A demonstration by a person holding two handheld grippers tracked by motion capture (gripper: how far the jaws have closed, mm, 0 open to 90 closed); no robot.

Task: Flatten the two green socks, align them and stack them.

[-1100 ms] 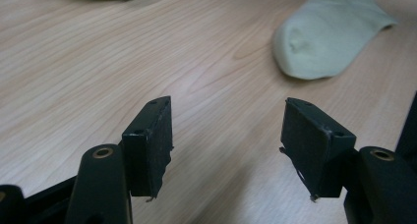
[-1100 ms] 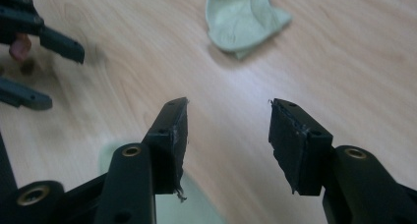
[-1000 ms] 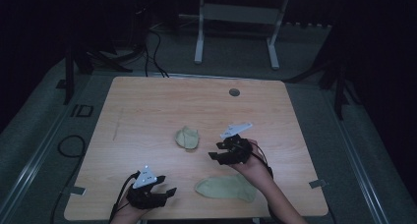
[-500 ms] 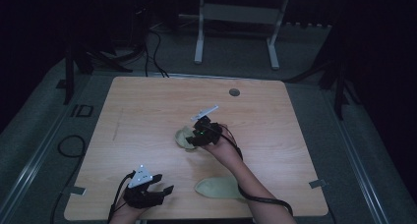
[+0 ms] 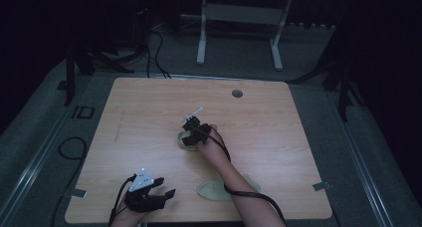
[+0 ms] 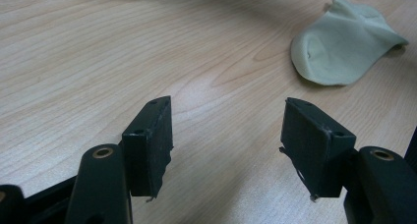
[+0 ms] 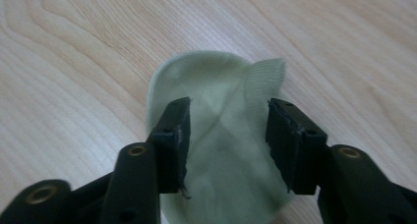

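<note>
- The right hand-held gripper [image 5: 188, 137] is over a small, crumpled light green sock [image 7: 221, 150] near the middle of the wooden bench [image 5: 298, 137].
- In the right gripper view, its two black jaws stand apart, one on each side of the sock. They have just been opening a bit. I cannot tell if the pads touch the cloth.
- The left hand-held gripper [image 5: 166, 194] rests low at the near left edge of the bench. Its jaws are open with nothing but bare wood between them.
- A second light green sock [image 5: 219, 189] lies flat near the front edge, under the person's right forearm [image 5: 234, 179].
- The two socks lie apart from each other.
- A small round grey spot [image 5: 237, 93] sits at the far side of the bench.
</note>
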